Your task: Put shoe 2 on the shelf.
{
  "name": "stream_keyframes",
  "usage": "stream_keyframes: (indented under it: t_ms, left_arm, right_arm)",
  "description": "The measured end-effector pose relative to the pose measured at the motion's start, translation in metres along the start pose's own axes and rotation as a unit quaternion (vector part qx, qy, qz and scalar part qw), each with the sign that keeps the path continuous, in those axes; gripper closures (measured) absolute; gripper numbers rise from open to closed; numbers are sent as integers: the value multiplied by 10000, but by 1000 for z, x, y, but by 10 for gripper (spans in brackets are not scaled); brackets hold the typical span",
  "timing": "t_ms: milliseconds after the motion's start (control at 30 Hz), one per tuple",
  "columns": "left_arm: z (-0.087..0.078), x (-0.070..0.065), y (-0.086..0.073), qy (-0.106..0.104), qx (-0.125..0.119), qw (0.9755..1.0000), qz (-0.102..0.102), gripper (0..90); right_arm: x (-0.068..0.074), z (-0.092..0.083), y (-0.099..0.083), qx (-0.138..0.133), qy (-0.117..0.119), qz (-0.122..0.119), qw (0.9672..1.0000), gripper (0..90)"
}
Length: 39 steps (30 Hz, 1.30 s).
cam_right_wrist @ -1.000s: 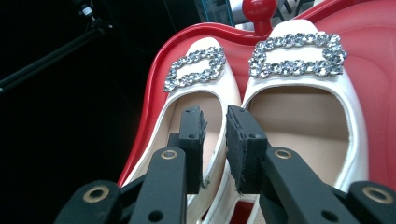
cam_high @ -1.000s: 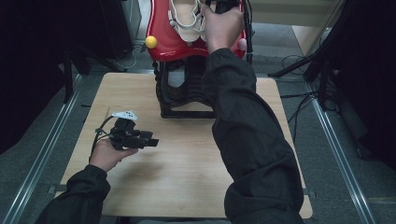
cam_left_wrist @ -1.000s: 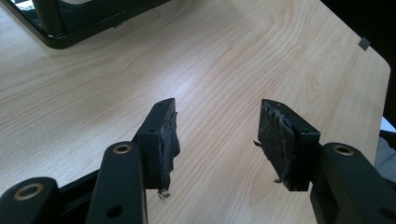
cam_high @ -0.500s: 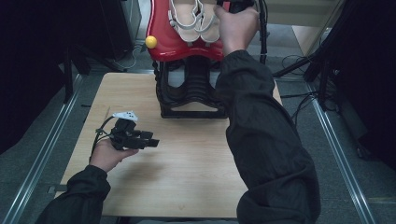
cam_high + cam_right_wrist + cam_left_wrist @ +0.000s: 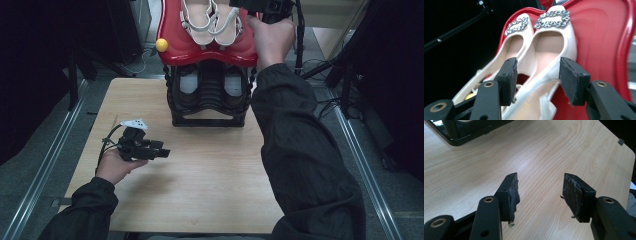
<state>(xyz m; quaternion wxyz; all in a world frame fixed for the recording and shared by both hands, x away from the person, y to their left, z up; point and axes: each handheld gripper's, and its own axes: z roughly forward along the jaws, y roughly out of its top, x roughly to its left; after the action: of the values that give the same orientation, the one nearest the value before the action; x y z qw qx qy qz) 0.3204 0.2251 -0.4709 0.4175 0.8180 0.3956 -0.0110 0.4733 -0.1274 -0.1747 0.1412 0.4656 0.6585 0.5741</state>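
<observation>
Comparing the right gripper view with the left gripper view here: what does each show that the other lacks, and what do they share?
Right gripper view: a pair of cream shoes with chain buckles, lying on a red tray, seen past the right tool, whose jaws have just been opening with nothing pressed between them. Left gripper view: the bare wooden table and a corner of the black rack base, beyond the left tool. Shared: two black jaws standing apart.

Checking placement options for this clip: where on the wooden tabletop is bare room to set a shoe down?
The light wooden tabletop is bare in front of the black shoe rack, between the left tool and the right sleeve. The red top tray is crowded: the cream sandals fill its middle.
</observation>
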Motion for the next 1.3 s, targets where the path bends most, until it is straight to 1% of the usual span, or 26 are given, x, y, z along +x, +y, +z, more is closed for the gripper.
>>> stream_keyframes:
  t_ms: [67,133,233,300,400,600,667,733,800,967,1000,1100,1200,1300]
  left_arm:
    - [0,-1,0,7,10,10000,21,467]
    - [0,-1,0,8,11,10000,26,467]
    - [0,-1,0,14,14,10000,29,467]
    - [0,-1,0,10,14,10000,28,467]
    - [1,0,0,-7,29,10000,16,466]
    - [2,-1,0,7,42,10000,26,467]
    - [2,-1,0,8,34,10000,15,466]
    - [2,-2,0,-3,57,10000,25,466]
    - [2,-2,0,-4,71,10000,39,466]
    - [3,-2,0,3,71,10000,41,466]
    - [3,-2,0,5,79,10000,37,466]
    - [3,-1,0,7,85,10000,39,467]
    - [3,-2,0,17,92,9999,45,467]
    - [4,-1,0,4,108,9999,53,466]
  right_arm:
    - [-2,-3,-1,51,-95,-117,9999,493]
    - [-5,-7,-3,48,-155,-157,9997,504]
    - [-8,-12,-4,70,-165,-133,9998,522]
    - [-11,-15,-6,26,-172,-186,9997,531]
    - [-16,-20,-9,-34,-168,-101,9998,524]
    - [-25,-29,-15,-49,-244,-94,9996,522]
    - [-28,-32,-16,-34,-235,-23,9997,536]
    - [-30,-34,-19,-19,-255,-7,9997,542]
    - [-32,-35,-22,19,-290,-129,9995,547]
    - [-36,-39,-29,85,-425,-268,9987,531]
    - [-38,-40,-30,66,-431,-234,9988,513]
    - [-44,-44,-35,-20,-439,-138,9989,507]
    - [-52,-46,-40,8,-455,-38,9990,507]
    - [-60,-51,-44,-54,-444,81,9990,491]
